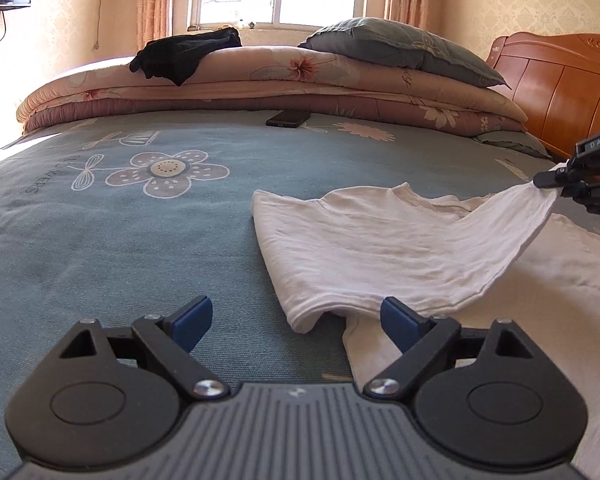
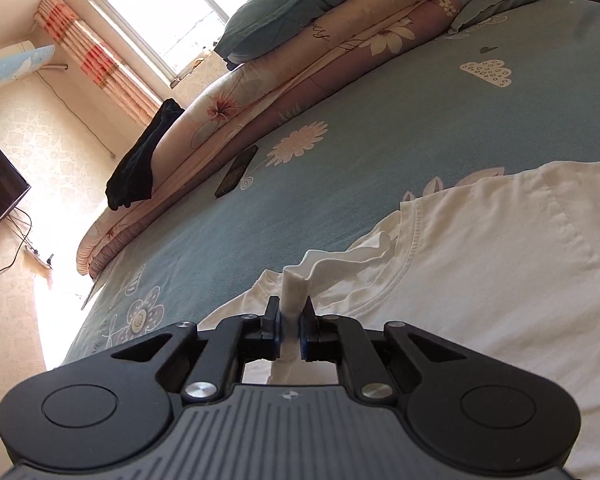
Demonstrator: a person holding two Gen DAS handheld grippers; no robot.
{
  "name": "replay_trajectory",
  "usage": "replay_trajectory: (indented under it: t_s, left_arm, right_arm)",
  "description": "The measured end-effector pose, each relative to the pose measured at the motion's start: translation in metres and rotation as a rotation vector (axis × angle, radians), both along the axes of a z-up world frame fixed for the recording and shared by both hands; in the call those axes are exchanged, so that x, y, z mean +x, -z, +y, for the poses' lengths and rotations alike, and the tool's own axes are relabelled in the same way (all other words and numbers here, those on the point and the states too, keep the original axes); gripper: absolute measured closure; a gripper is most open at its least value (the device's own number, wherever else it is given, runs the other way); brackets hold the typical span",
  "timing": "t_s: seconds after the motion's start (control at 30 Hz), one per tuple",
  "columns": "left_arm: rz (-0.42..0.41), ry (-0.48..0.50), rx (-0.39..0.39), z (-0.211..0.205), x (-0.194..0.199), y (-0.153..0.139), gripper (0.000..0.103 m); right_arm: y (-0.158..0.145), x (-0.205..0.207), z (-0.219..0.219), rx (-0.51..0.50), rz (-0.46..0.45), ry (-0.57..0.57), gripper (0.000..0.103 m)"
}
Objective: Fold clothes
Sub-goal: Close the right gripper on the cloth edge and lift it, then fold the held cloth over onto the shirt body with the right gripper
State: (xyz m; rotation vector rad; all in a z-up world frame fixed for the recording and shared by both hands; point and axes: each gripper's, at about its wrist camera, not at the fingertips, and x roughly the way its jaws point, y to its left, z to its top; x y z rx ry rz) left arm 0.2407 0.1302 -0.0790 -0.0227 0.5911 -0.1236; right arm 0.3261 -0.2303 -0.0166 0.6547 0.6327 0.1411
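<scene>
White T-shirt (image 1: 380, 248) flat on blue-green bedsheet (image 1: 140, 240), one side folded over, its folded hem edge right at left gripper (image 1: 296, 318); jaws wide apart, nothing held. Right gripper (image 2: 290, 320) clamped on bunched strip of shirt cloth, lifted off sheet. Broad bare sheet beyond and left of shirt. Far edge: stacked quilts (image 1: 260, 88), pillow (image 1: 404, 46), black garment (image 1: 184, 54), phone (image 1: 288, 118). No containers. Shirt print cut off at frame edge, unreadable.

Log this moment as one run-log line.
right gripper: shut on white T-shirt, sleeve lifted | left gripper: open, at hem | bed
</scene>
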Motion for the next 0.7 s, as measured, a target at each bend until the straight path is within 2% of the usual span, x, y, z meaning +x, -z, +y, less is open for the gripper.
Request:
replay_trajectory:
  t_s: [0.17, 0.43, 0.7]
  left_arm:
    - [0.050, -0.015, 0.052, -0.007, 0.006, 0.010, 0.012]
    - [0.058, -0.025, 0.030, -0.007, 0.008, 0.014, 0.012]
    - [0.052, -0.058, -0.137, 0.011, 0.015, 0.014, 0.008]
  right_arm:
    - [-0.037, 0.013, 0.014, 0.011, -0.051, -0.041, 0.093]
    - [-0.092, 0.020, 0.024, -0.009, -0.142, -0.064, 0.093]
    - [-0.109, 0.012, 0.010, -0.017, -0.183, -0.048, 0.093]
